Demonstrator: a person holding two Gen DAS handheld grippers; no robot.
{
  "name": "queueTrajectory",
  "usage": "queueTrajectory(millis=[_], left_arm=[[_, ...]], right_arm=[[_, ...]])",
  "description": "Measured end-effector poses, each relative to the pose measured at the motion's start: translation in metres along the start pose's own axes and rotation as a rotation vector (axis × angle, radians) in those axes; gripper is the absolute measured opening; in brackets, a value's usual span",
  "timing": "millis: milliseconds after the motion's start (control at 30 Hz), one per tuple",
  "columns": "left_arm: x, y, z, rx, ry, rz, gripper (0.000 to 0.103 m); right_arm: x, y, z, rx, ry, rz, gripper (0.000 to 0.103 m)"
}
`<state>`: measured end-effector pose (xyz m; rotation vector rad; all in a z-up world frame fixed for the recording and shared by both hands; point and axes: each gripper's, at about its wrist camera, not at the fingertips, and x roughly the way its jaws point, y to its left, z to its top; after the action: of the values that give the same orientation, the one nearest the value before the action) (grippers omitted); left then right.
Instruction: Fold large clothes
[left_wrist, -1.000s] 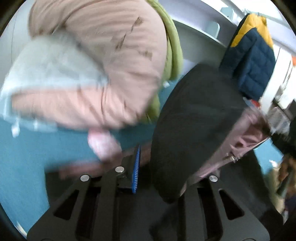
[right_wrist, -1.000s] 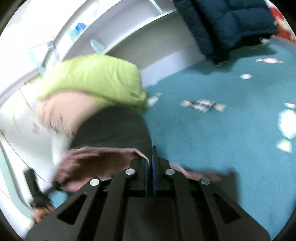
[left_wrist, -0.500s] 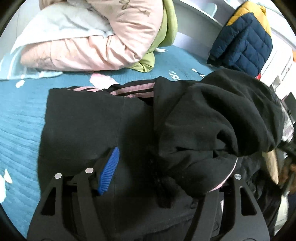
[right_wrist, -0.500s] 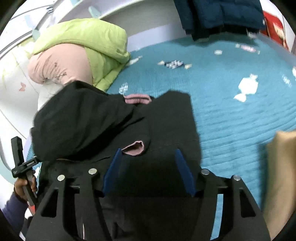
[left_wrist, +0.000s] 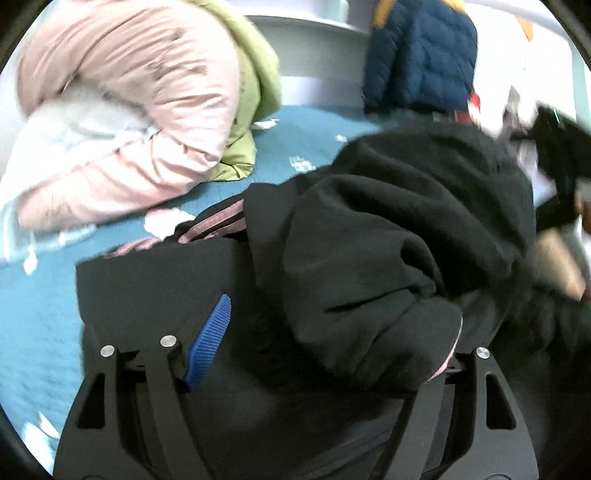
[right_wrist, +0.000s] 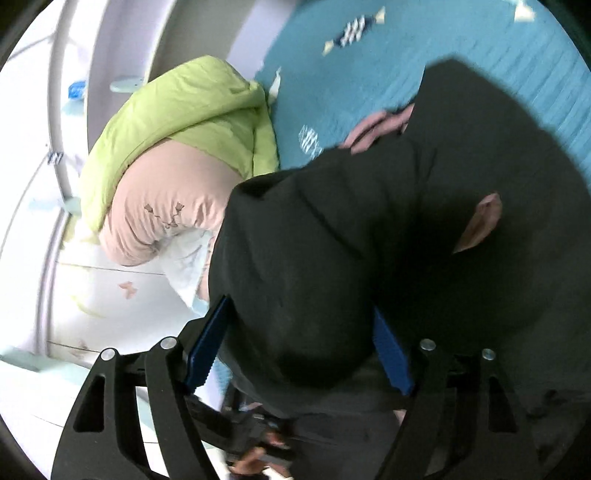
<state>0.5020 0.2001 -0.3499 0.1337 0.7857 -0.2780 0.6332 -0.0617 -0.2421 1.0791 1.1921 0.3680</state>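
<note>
A black hooded garment (left_wrist: 369, 251) with pink striped trim (left_wrist: 221, 218) lies bunched on the teal bedspread (left_wrist: 33, 317). My left gripper (left_wrist: 325, 339) is open over it; its left blue pad (left_wrist: 208, 339) shows and the hood hides the right finger. In the right wrist view the garment (right_wrist: 369, 240) fills the middle, with a pink lining patch (right_wrist: 480, 221). My right gripper (right_wrist: 299, 347) is open, and a fold of black cloth lies between its blue pads (right_wrist: 207, 347).
A pile of pink (left_wrist: 147, 110), pale blue and lime green (left_wrist: 255, 92) padded coats lies at the far left. A navy and yellow puffer jacket (left_wrist: 421, 59) hangs at the back. The white bed surround (right_wrist: 44, 184) borders the left.
One second ago both grippers were shut on the garment; both have opened. The right wrist view has rolled and swung left towards the coat pile. The left view has shifted slightly.
</note>
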Motion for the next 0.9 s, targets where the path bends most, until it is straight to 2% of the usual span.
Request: queueTrajectory(millis=[67,133,200,267,300,367,433,567,700,767,900], left_arm=[[0.003,-0.01,-0.003,0.108,0.0,0.047,0.075],[0.008,-0.025,-0.008,0.253,0.0,0.105,0.088],[0.015,-0.044,-0.017,0.4,0.02,0.128,0.089],[0.017,-0.053,-0.018,0.427,0.016,0.11,0.089],[0.017,-0.053,-0.015,0.404,0.012,0.089,0.089],[0.012,-0.048,-0.006,0.287,-0.007,-0.015,0.09],[0.002,-0.046,0.001,0.235,-0.036,-0.06,0.09],[-0.019,-0.045,-0.007,0.245,-0.04,-0.055,0.09],[-0.056,-0.032,-0.025,0.185,-0.03,-0.062,0.091],[-0.076,-0.019,-0.031,0.104,-0.044,-0.076,0.093],[-0.095,0.004,-0.026,-0.085,-0.051,-0.094,0.093]], right_arm=[[0.002,-0.002,0.004,0.017,-0.003,0.019,0.067],[0.003,-0.002,0.005,0.015,-0.008,0.032,0.039],[0.001,0.0,0.003,0.0,0.004,0.053,0.023],[-0.001,0.01,0.002,-0.042,0.006,0.072,0.019],[-0.001,0.015,0.001,-0.058,0.001,0.073,0.017],[0.0,0.024,0.001,-0.08,-0.008,0.072,0.017],[0.0,0.031,0.001,-0.087,-0.01,0.073,0.016],[-0.01,0.029,-0.01,-0.102,-0.003,0.06,0.015],[-0.029,0.015,-0.038,-0.1,0.016,0.068,0.014],[-0.04,-0.005,-0.059,-0.081,0.012,0.059,0.014],[-0.035,-0.067,-0.098,0.008,0.015,-0.049,0.014]])
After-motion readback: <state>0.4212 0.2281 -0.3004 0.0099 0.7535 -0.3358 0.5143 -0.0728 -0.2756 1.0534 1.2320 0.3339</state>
